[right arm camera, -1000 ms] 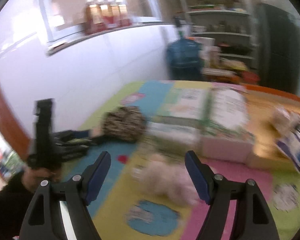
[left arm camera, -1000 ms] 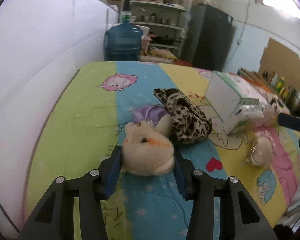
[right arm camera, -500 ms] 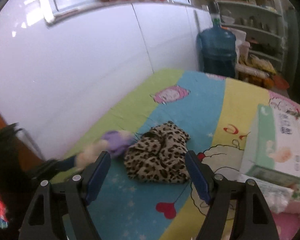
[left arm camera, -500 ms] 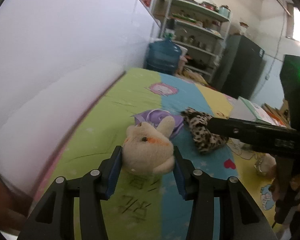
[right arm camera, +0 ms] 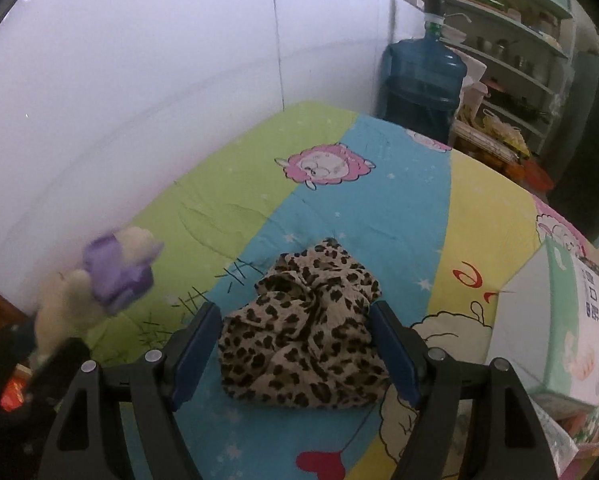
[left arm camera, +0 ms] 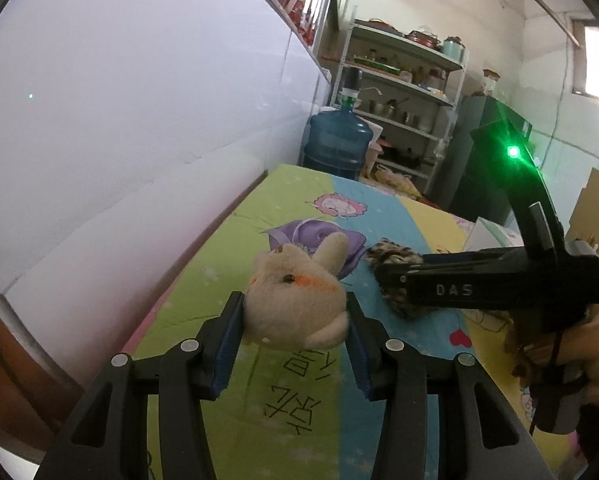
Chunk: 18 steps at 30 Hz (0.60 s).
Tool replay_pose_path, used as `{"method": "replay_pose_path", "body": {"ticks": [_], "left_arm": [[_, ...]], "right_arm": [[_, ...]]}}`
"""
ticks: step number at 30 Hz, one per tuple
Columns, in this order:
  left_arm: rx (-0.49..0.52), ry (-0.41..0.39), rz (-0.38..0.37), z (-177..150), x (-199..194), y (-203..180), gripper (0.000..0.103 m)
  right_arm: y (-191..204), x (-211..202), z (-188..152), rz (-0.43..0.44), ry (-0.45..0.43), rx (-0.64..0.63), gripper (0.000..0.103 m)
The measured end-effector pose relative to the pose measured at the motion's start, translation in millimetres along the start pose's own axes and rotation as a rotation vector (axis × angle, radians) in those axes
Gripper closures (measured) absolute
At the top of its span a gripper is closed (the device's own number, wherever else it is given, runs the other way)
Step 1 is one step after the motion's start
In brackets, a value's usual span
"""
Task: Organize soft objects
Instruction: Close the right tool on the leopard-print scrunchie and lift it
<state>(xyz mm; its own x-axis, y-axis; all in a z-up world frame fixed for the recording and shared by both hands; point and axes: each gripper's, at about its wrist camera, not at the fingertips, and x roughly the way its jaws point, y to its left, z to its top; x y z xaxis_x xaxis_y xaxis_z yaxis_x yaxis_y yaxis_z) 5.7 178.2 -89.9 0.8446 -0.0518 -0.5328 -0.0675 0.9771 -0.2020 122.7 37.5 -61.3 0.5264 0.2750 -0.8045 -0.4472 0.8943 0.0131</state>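
Observation:
A beige plush toy (left arm camera: 291,292) with a purple garment (left arm camera: 319,240) is pinched between the blue pads of my left gripper (left arm camera: 294,312), held above the green stripe of the bed cover. The same toy shows blurred at the left of the right wrist view (right arm camera: 99,280). A crumpled leopard-print cloth (right arm camera: 303,344) lies on the blue stripe. My right gripper (right arm camera: 295,320) straddles it with jaws closing, the pads at the cloth's two sides and not visibly squeezing it. In the left wrist view, the right tool's black body (left arm camera: 499,284) covers part of the cloth (left arm camera: 391,258).
The striped cartoon bed cover (right arm camera: 379,208) runs along a white wall (right arm camera: 139,80) on the left. A blue water jug (right arm camera: 419,80) and metal shelves (left arm camera: 403,80) stand past the far end. A white and green carton (right arm camera: 571,320) sits at the right.
My left gripper has carried the plush toy toward the wall side. My right gripper has swung from the cartons to over the leopard cloth and come down around it.

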Motion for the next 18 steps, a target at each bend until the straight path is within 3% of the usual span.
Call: {"method": "replay_pose_path", "body": {"ticks": [3,5,18], "left_arm": [[-0.014,0.008,-0.016,0,3,1,0.054],[-0.019,0.008,-0.018,2,6,1,0.054],[-0.044,-0.018,-0.068,34,15,-13,0.054]], "right_arm": [[1,4,2,-0.017,0.005,-0.001,0.079],[0,3,3,-0.002,-0.002,0.008,0.087],[-23,-44,13,-0.020,-0.160,0.078,0.091]]}}
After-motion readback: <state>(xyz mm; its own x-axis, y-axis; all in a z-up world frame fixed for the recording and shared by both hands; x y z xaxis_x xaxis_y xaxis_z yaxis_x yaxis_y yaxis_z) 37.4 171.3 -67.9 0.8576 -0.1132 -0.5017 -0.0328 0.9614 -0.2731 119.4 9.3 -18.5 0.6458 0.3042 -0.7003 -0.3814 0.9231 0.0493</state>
